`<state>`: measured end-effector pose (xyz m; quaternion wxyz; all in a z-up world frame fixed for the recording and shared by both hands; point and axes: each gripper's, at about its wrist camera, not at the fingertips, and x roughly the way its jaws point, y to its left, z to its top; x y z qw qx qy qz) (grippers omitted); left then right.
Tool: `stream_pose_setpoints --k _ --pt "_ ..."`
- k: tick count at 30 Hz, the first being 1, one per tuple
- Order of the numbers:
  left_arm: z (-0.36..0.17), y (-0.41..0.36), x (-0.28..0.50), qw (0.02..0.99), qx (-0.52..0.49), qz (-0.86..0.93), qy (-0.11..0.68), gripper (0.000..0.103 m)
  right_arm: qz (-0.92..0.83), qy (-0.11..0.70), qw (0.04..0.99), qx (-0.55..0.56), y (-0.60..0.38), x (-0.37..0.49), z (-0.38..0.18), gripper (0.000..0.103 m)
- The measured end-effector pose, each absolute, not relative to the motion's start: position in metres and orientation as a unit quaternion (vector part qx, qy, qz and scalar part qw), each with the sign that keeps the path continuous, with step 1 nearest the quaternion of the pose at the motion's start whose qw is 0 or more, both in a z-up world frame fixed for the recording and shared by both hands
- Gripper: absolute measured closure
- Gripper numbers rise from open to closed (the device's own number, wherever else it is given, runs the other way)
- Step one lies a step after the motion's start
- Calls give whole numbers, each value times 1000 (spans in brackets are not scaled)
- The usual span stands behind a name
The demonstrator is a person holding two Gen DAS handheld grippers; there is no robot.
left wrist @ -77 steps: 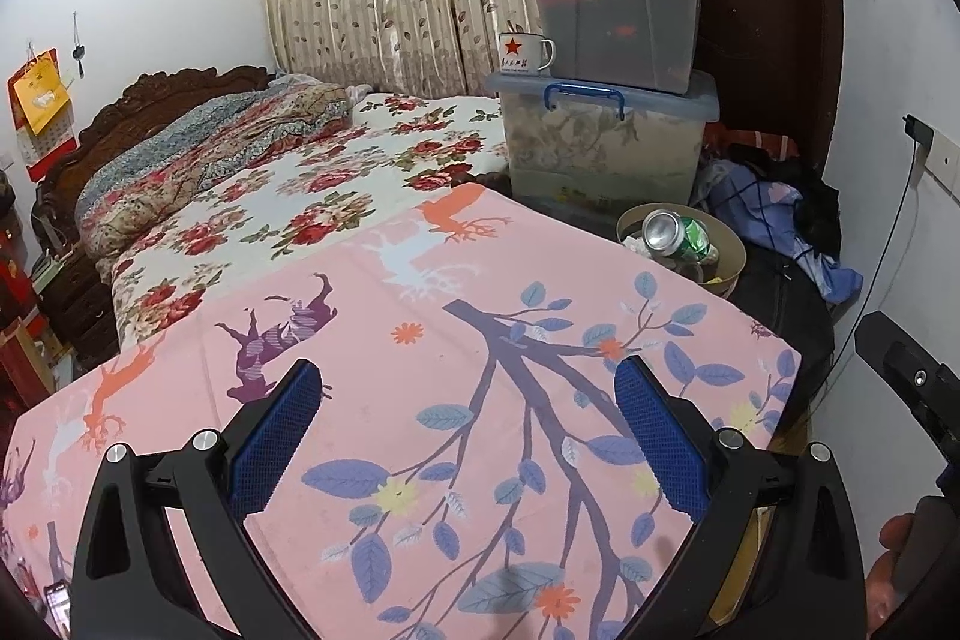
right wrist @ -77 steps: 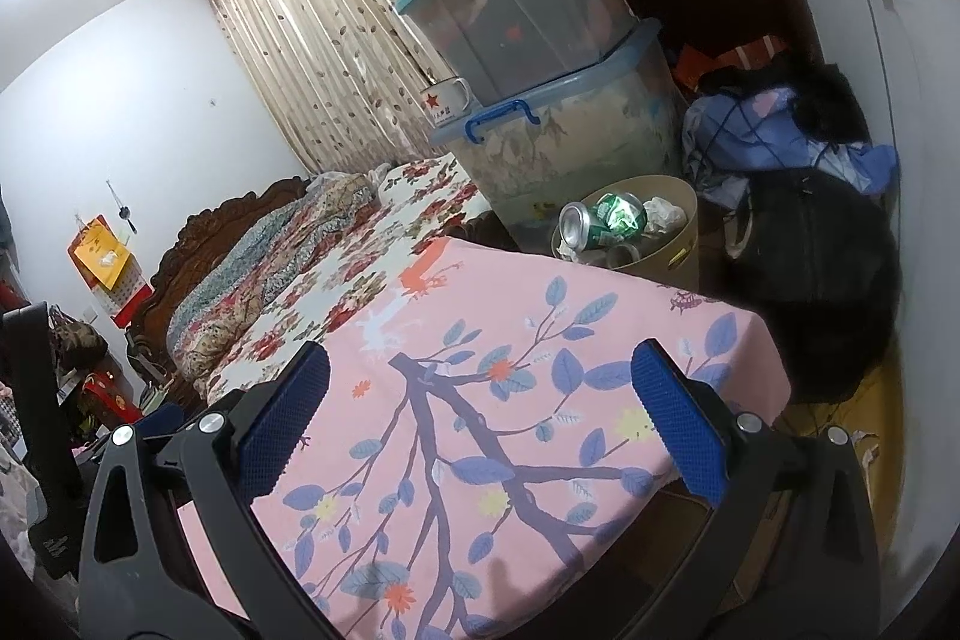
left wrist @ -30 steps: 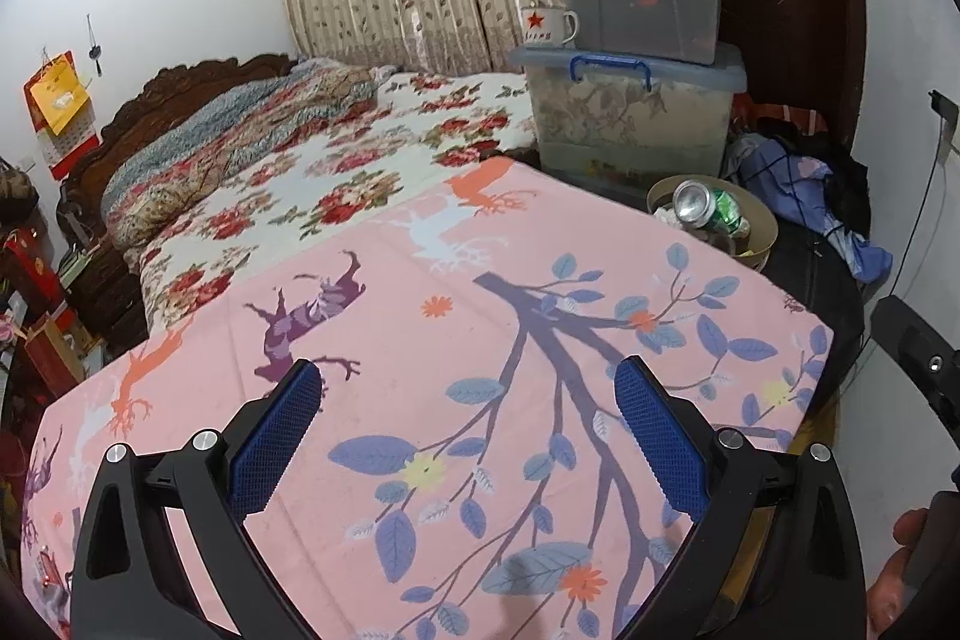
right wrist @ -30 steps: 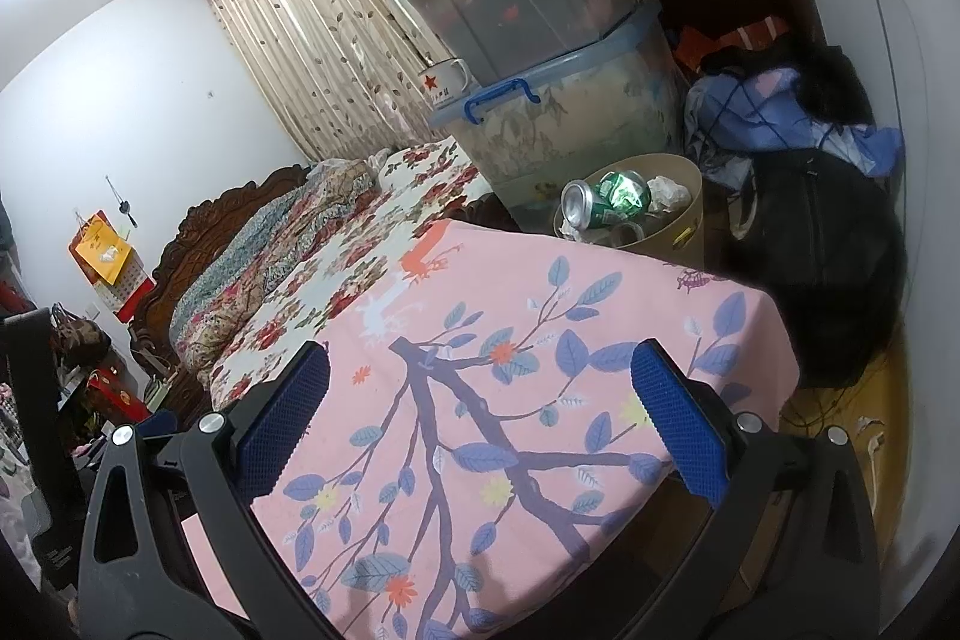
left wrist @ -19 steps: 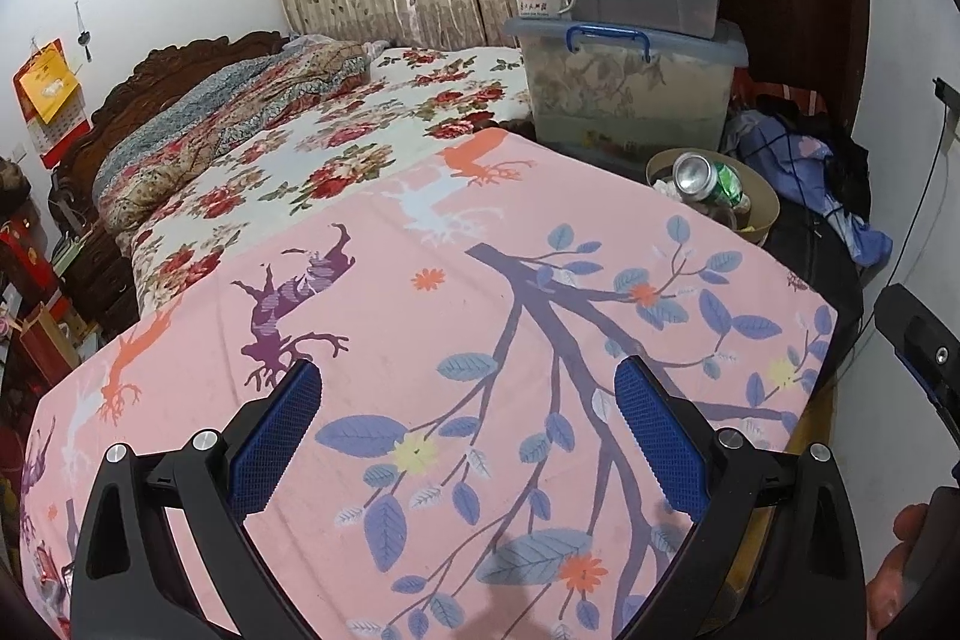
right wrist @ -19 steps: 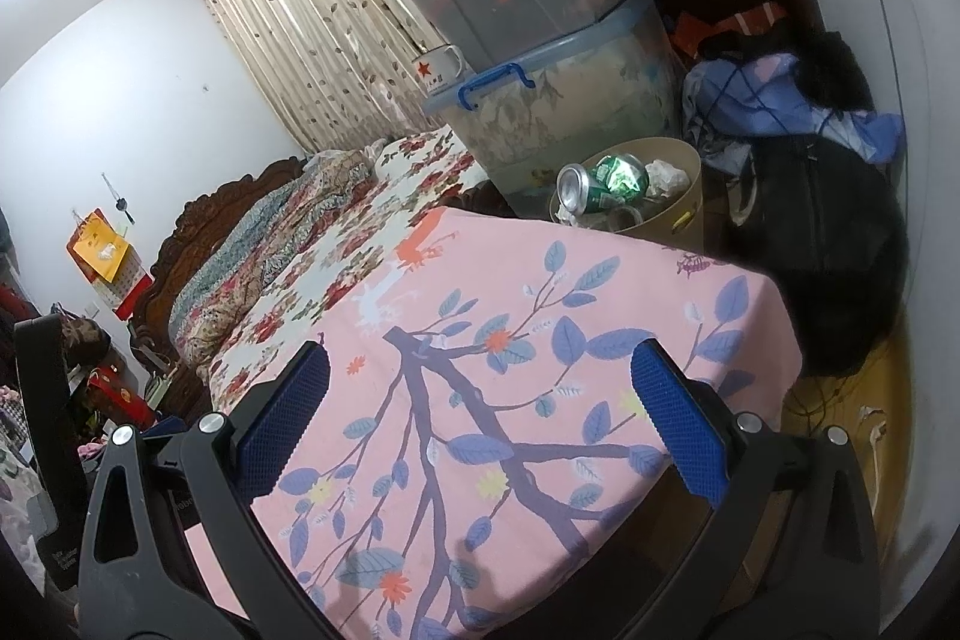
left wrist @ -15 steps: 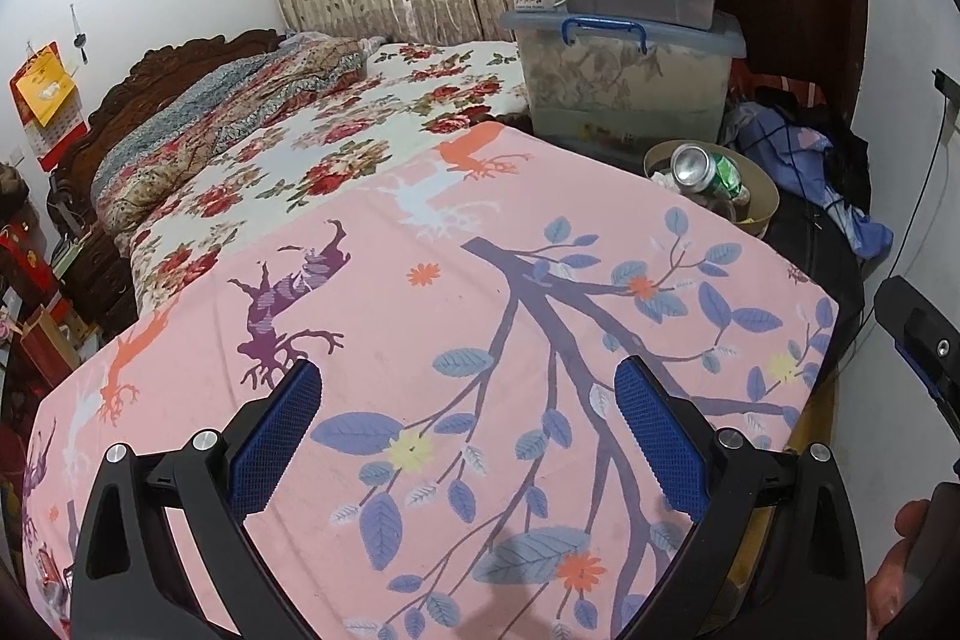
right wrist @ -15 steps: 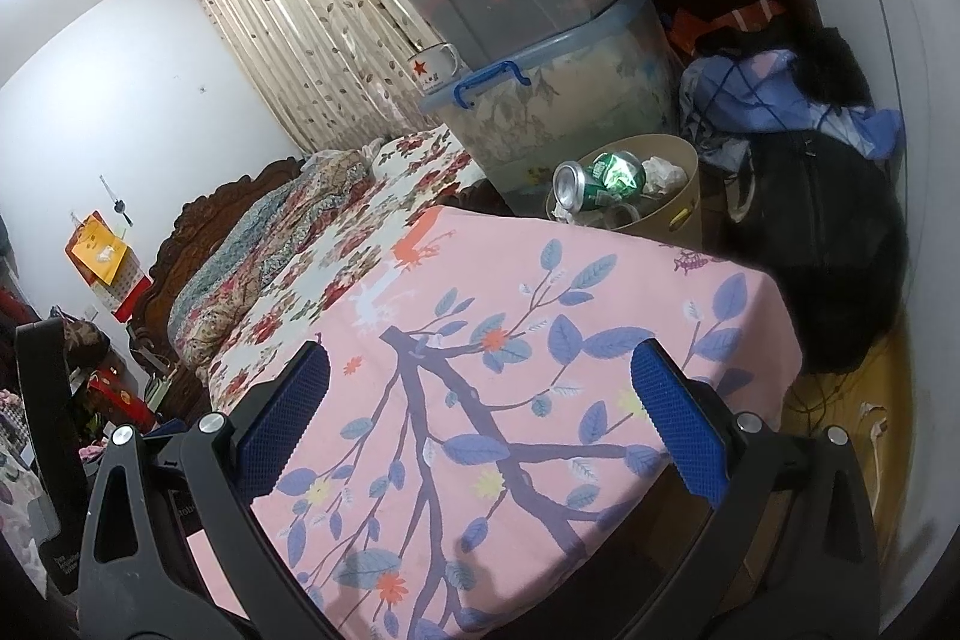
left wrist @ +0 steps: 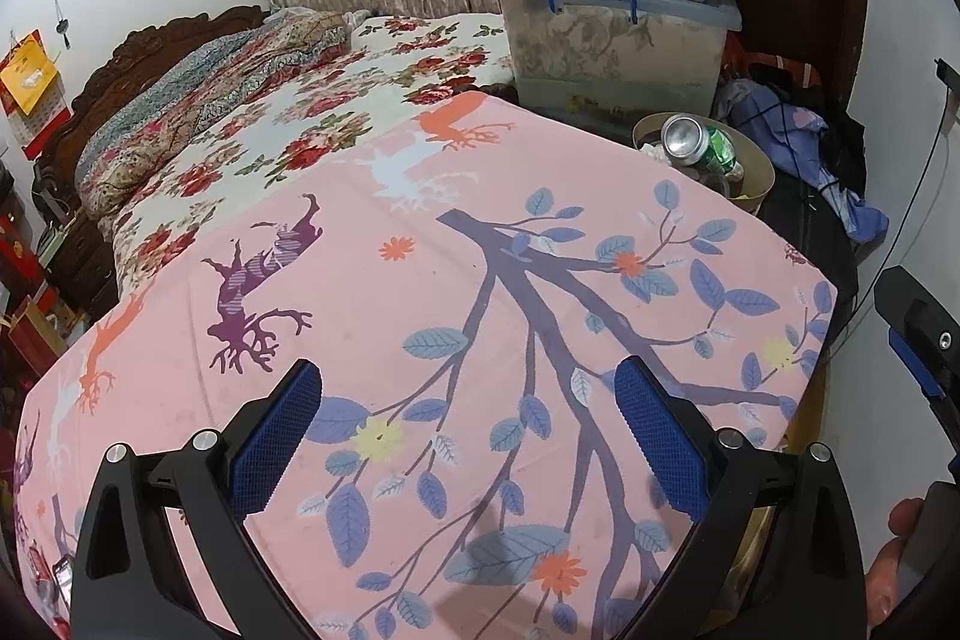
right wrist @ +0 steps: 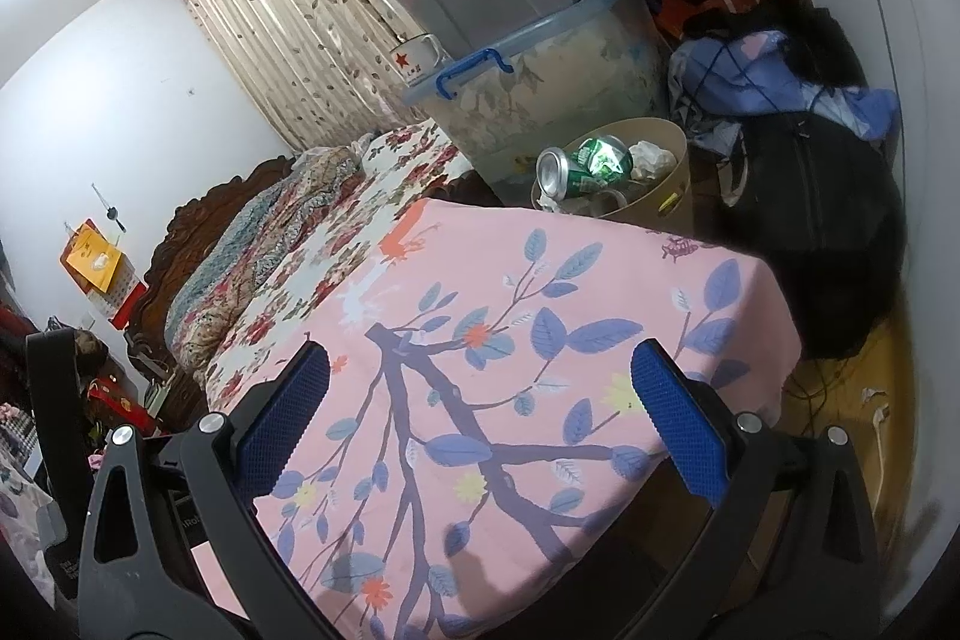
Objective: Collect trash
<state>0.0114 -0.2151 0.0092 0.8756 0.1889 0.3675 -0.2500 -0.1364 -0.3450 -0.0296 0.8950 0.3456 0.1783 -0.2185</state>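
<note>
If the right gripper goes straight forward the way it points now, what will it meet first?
Most likely the pink leaf-print cloth: the open right gripper points down across it, nothing between its fingers. The tan bin with the green can lies beyond the far edge. Depth is uncertain.

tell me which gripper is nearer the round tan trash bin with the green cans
Right, going by its closer view. The right gripper faces the round tan trash bin across the pink sheet's corner; the left gripper sits farther back, left of the right one.
</note>
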Motion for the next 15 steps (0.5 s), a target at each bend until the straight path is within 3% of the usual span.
stream_pose_setpoints --k 15 --pt "3 -220 13 870 193 -257 374 9 -227 168 900 332 -346 -136 -28 3"
